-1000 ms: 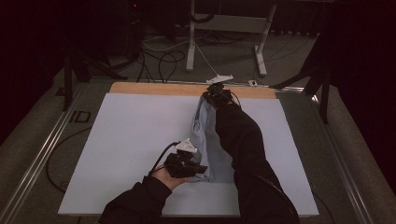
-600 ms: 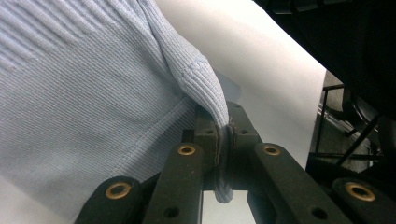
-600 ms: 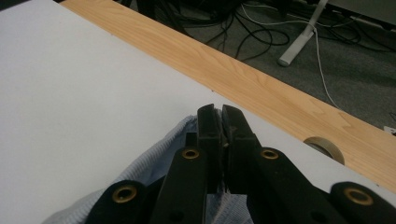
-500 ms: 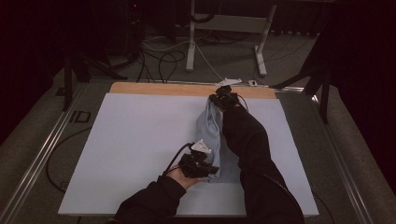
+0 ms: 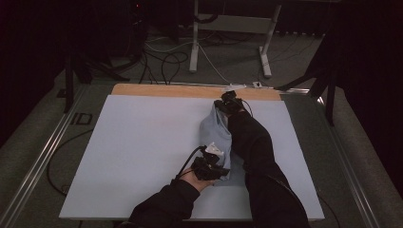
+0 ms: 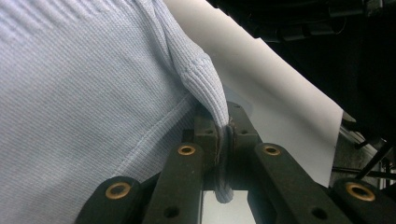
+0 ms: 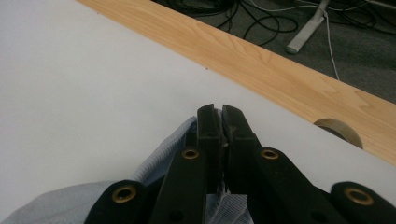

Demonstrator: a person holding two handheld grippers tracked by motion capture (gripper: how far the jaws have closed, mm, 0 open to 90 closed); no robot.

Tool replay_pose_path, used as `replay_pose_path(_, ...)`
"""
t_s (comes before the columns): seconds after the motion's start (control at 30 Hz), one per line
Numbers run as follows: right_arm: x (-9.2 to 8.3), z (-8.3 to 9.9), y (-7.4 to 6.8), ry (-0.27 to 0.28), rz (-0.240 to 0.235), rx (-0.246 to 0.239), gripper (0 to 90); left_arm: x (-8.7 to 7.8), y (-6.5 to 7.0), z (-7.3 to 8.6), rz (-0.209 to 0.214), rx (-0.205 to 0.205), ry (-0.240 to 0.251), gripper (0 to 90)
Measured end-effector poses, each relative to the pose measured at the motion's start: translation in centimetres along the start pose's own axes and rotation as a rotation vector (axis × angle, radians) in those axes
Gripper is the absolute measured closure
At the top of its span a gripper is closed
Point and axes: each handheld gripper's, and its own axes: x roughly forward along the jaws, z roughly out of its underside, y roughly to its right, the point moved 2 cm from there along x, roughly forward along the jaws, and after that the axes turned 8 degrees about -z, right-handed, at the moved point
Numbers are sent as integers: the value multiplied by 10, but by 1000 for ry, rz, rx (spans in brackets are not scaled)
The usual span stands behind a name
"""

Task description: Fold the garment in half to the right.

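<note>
A pale blue knitted garment lies in a narrow strip on the white sheet, stretched between my two grippers. My left gripper holds its near end, low in the high view. In the left gripper view the jaws are shut on a ribbed fold of the garment, the left gripper pinching it tight. My right gripper holds the far end close to the wooden strip. In the right gripper view the right gripper is shut, with the garment caught between the jaws just above the sheet.
The wooden table edge runs beyond the white sheet, with a roll of tape on it. Behind the table are cables and a white stand's legs on grey floor. Metal rails flank the table.
Both hands have shifted to the right with the garment, and the right gripper has sunk toward the sheet. The garment has been drawn into a narrower, straighter strip.
</note>
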Motion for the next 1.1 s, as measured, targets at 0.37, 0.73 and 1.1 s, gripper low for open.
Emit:
replay_pose_path(0.37,1,15,12,-12,-12,18,846,18,6,-5,-28,7,-26,860)
replay_pose_path(0.73,-18,13,18,-60,-40,22,586,32,8,-7,-37,11,-49,860)
replay_pose_path(1.1,-47,0,15,-38,-42,8,568,43,14,-9,-27,19,-67,849)
